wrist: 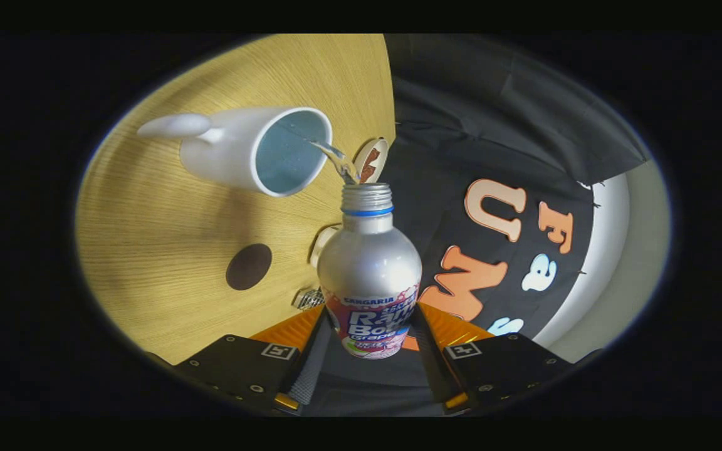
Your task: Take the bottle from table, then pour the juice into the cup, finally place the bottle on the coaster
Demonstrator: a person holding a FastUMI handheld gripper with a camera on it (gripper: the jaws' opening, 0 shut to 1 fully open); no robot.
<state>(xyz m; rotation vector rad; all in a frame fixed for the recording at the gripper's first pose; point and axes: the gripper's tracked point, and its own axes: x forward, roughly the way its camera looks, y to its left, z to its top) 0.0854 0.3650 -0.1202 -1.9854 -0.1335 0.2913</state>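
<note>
My gripper (370, 326) is shut on a silver bottle (370, 263) with a printed label and a blue neck ring; both fingers press its lower body. The whole view is rolled, so the bottle is tipped toward the table. A clear stream of liquid (334, 158) runs from its open mouth into a white cup (254, 150) with a pale blue inside, which stands on the wooden table (167, 250) just beyond the bottle's mouth. A dark round coaster (249, 266) lies on the table beside the bottle's body, closer to my fingers than the cup.
A small round disc with a brown pattern (371, 160) sits by the table edge past the bottle's mouth. A pale round thing (322, 243) and a small metallic piece (308, 299) peek out behind the bottle. The black booth cloth (492, 125) hangs past the table edge.
</note>
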